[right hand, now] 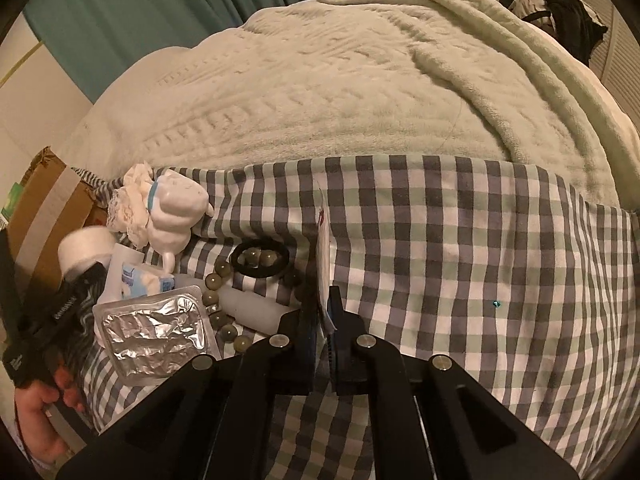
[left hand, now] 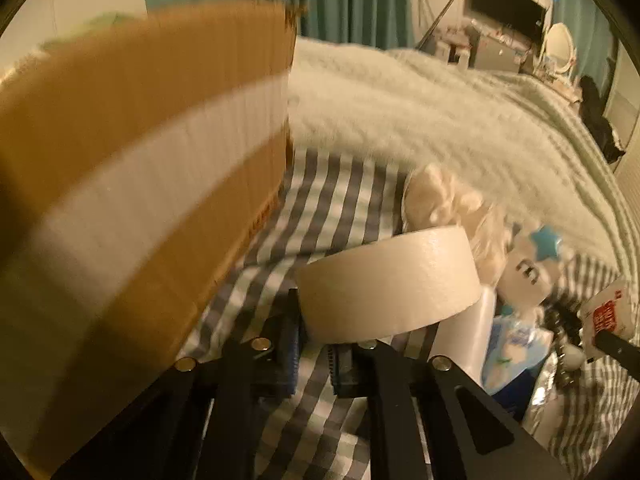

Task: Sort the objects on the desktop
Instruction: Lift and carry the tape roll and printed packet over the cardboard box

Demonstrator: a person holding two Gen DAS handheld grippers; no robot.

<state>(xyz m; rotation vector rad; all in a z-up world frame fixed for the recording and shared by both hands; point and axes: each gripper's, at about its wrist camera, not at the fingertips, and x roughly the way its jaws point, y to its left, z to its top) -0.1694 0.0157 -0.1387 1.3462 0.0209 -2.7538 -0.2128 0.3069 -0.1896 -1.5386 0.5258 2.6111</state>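
My left gripper (left hand: pixel 316 336) is shut on the wall of a cream masking tape roll (left hand: pixel 388 284), which hangs tilted just above the checked cloth (left hand: pixel 320 208), right beside a cardboard box (left hand: pixel 140 160). The right wrist view shows the same tape roll (right hand: pixel 86 250) at the far left by the box (right hand: pixel 44 208). My right gripper (right hand: pixel 325 312) is shut on a thin white packet with red print (right hand: pixel 323 240), seen edge-on and standing up from the jaws. In the left wrist view that packet (left hand: pixel 606 312) shows at the far right.
On the checked cloth (right hand: pixel 460 260) lie a white figurine (right hand: pixel 176 216), a lace cloth (right hand: pixel 132 196), a blue tissue pack (right hand: pixel 136 280), a foil blister pack (right hand: pixel 152 332), a bead bracelet (right hand: pixel 216 280), a black hair tie (right hand: pixel 260 258) and a white tube (right hand: pixel 252 308). A fluffy blanket (right hand: pixel 360 80) lies behind. A person's hand (right hand: pixel 44 408) holds the left gripper.
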